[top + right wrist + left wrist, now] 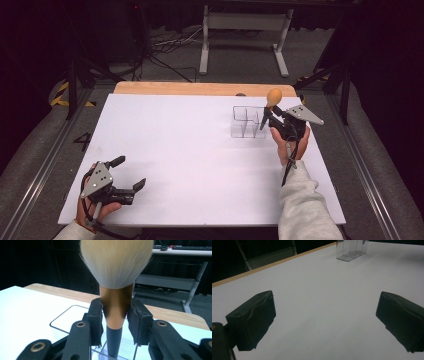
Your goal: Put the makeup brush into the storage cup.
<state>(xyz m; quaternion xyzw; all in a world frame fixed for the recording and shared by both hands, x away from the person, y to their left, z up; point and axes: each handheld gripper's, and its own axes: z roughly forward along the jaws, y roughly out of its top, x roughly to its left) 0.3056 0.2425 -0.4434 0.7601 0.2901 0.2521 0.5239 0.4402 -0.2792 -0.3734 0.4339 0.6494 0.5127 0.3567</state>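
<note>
Right gripper (115, 320) clamps brush (115, 277) above organizer (247, 121).

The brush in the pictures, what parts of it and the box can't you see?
- Makeup brush handle end: right gripper view, cut off by the bottom edge, so whether it touches the clear organizer's floor is unknown.
- Bristle top: cut off by the top edge.
- Organizer's top: left gripper view, cut off by the edge.
- Brush handle: high view, hidden by the right tool.

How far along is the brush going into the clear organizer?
Done: the right gripper has the makeup brush clamped, bristles up. In hand: its dark handle dips into the clear organizer. Left: lowering and releasing it. The left gripper waits open, holding nothing.
</note>
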